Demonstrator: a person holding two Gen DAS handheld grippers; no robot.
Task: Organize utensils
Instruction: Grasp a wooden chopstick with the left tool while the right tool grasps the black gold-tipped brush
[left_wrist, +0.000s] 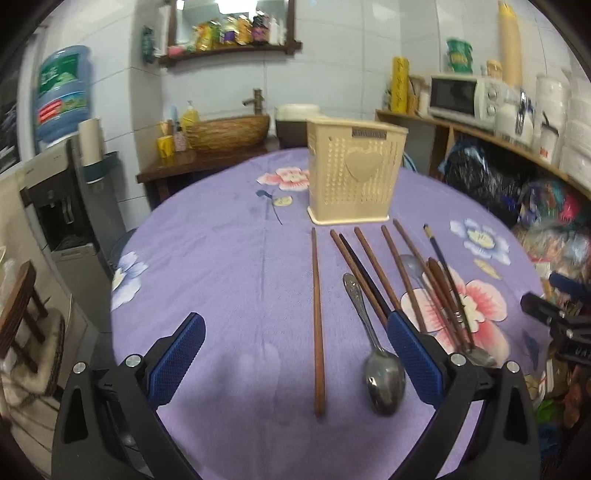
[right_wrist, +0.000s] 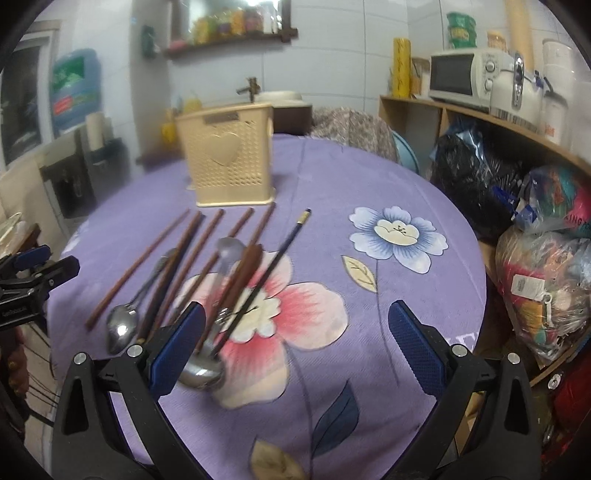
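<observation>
Left wrist view: lone brown chopstick (left_wrist: 317, 325) lies flat, in front of the cream holder (left_wrist: 356, 170), apart from the other chopsticks (left_wrist: 373, 273). Steel spoon (left_wrist: 380, 365) just beside it. Chopstick likely light, stiff, prone to roll; pinch mid-shaft. Spoon likely slick; take the handle. Left claw (left_wrist: 295, 362) wide, empty. Right claw (right_wrist: 295, 347) wide, empty, over the purple counter (right_wrist: 369, 177).
</observation>
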